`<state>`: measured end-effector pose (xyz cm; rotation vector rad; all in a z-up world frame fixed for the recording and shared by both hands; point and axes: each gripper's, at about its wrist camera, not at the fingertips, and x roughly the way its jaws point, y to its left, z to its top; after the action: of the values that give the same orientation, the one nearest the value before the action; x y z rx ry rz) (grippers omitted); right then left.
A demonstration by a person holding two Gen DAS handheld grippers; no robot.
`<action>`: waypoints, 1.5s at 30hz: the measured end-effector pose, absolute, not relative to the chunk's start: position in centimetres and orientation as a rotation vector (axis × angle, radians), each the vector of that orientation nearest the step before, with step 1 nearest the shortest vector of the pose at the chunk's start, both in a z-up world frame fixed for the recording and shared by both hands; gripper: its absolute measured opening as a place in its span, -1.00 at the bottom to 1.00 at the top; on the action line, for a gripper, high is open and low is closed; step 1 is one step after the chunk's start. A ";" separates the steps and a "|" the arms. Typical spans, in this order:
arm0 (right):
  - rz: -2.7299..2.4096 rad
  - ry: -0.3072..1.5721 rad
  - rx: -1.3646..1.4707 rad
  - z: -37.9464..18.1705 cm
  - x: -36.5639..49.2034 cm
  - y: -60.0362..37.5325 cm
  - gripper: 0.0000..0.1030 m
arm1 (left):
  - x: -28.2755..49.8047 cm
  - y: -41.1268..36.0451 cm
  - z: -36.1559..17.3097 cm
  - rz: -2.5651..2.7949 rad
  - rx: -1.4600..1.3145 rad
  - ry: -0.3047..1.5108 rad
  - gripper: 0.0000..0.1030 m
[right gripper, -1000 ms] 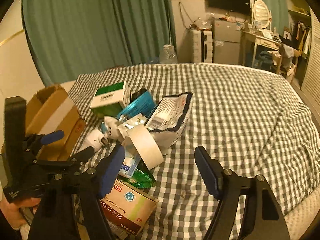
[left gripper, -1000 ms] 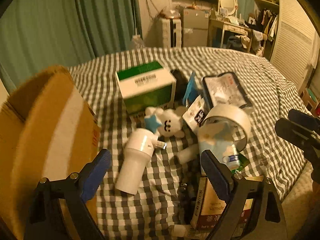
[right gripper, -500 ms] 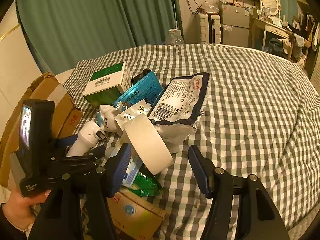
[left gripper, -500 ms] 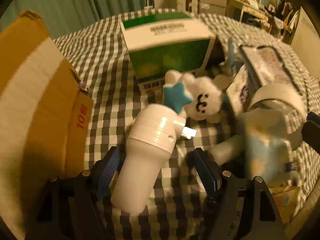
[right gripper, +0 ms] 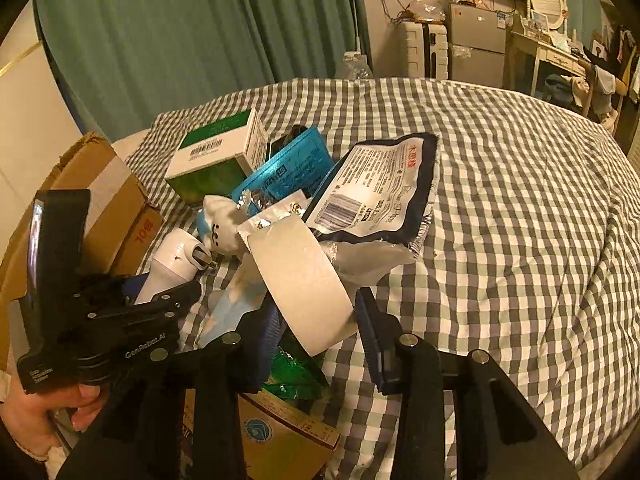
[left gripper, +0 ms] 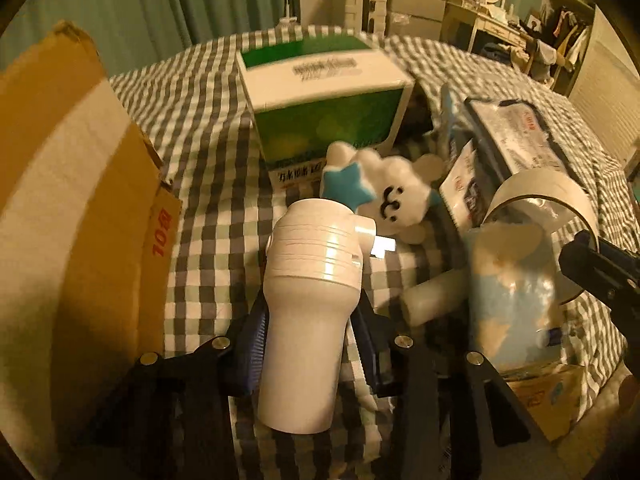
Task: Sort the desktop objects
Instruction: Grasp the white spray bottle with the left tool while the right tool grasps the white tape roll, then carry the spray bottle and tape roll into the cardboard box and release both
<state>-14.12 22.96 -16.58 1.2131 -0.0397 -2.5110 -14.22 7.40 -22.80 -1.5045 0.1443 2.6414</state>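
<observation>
A pile of objects lies on the checked cloth. My left gripper [left gripper: 310, 344] is shut on a white bottle-shaped device [left gripper: 310, 304], its blue pads against the narrow body; it also shows in the right wrist view [right gripper: 172, 264]. My right gripper [right gripper: 320, 344] is open with a roll of white tape [right gripper: 304, 284] standing between its jaws; the pads do not press it. The tape also shows in the left wrist view [left gripper: 544, 204]. A white plush toy with a blue star [left gripper: 384, 196] lies just beyond the white device.
A cardboard box [left gripper: 68, 200] stands at the left. A green and white box [left gripper: 324, 96], a blue packet [right gripper: 284, 168], a dark-edged pouch [right gripper: 380, 184], a green wrapper [right gripper: 296, 372] and a tan carton [right gripper: 276, 428] crowd the pile. The cloth [right gripper: 520, 200] stretches right.
My left gripper moved forward and down and closed on the white device. My right gripper advanced until the tape roll stands between its jaws.
</observation>
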 end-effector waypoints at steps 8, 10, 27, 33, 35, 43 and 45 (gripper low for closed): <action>-2.604 -0.080 1.119 -14.8 -12.6 23.9 -0.37 | -12.6 8.0 -19.0 2.675 -1.364 0.173 -0.23; -2.623 -0.083 1.088 -14.2 -12.1 24.0 -0.37 | -12.2 7.8 -18.2 2.685 -1.335 0.185 -0.23; -2.739 -0.086 0.939 -8.8 -7.3 24.6 -0.69 | -6.9 6.6 -11.0 2.725 -1.070 0.185 -0.23; -2.743 -0.077 0.948 -8.0 -5.9 24.8 -0.89 | -5.7 6.0 -9.1 2.744 -1.022 0.172 -0.23; -2.755 -0.076 0.935 -7.7 -5.4 24.7 -0.89 | -5.4 5.6 -8.5 2.752 -1.008 0.162 -0.23; -2.785 -0.077 0.860 -4.5 -2.5 24.1 -0.89 | -3.9 3.9 -5.7 2.785 -0.940 0.133 -0.23; -2.798 -0.083 0.838 -3.4 -1.7 24.0 -0.89 | -3.0 3.3 -5.0 2.790 -0.920 0.127 -0.23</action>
<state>-1.70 24.01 -3.45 0.8381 -0.0826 -2.7976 -2.99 3.27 -5.04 -0.9199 0.1268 2.7902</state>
